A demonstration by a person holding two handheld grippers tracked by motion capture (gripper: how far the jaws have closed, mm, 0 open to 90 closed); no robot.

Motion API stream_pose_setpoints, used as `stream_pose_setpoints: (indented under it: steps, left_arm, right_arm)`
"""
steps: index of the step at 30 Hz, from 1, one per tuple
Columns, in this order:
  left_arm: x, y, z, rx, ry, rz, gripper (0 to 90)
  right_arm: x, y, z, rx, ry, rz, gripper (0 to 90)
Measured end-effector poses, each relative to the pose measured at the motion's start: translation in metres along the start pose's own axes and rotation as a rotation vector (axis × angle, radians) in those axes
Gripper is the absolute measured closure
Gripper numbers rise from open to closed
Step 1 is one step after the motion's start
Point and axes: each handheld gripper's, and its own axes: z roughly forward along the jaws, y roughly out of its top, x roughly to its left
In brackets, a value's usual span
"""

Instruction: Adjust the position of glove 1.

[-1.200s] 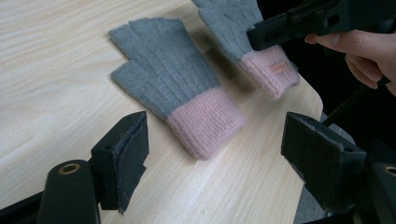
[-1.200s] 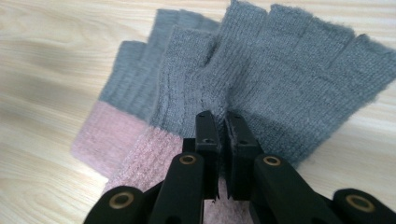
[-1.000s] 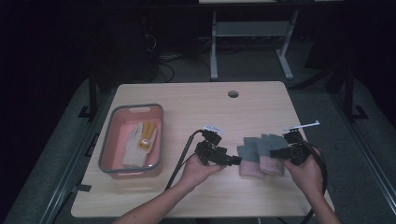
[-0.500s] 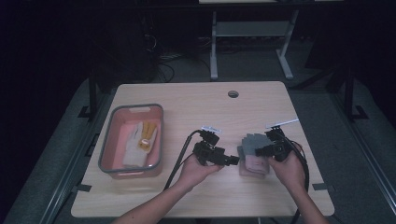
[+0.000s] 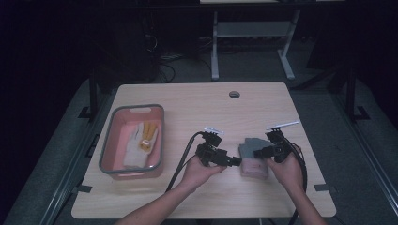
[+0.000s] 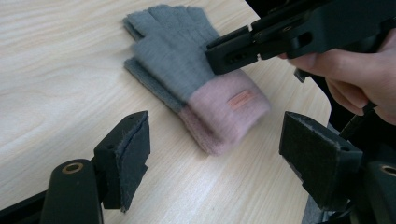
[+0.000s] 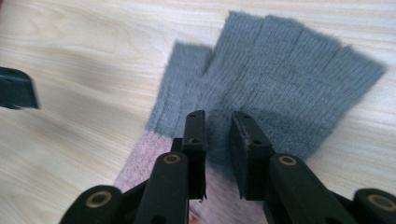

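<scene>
Change: right gripper (image 5: 257, 151) is now sitting further in over the glove (image 5: 253, 157) than a second ago; glove now lying folded, narrower than before.
Right gripper: jaws have just been opening, now standing a narrow gap apart above the glove's grey knit (image 7: 280, 79); pads are not pressing on it.
Left gripper (image 5: 238, 161): jaws are standing wide, holding nothing, pointing at the glove's pink cuff (image 6: 229, 112).
Glove: lying flat on the table (image 5: 197, 101), right of centre, near the front edge, between the two grippers.
Table: pale wood grain, round hole (image 5: 234, 94) near the far edge.
Bin (image 5: 109, 145): pink, grey rim, sitting at the table's left, holding a white glove (image 5: 133, 147) and a yellow one (image 5: 149, 134).
Room: dark; grey floor and a metal stand (image 5: 251, 33) showing behind the table.
</scene>
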Motion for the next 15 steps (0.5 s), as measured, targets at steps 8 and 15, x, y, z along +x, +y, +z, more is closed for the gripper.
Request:
stream_pose_setpoints:
  steps: [8,15]
  left_arm:
    - [-0.001,-0.001,0.016,0.020,-0.005,-0.023,26.7]
    - [0.001,-0.003,0.032,0.036,-0.008,-0.061,30.5]
  right_arm:
    - [-0.013,-0.003,-0.009,-0.033,0.029,0.038,61.6]
    - [-0.023,-0.006,-0.013,-0.063,0.051,0.063,53.4]
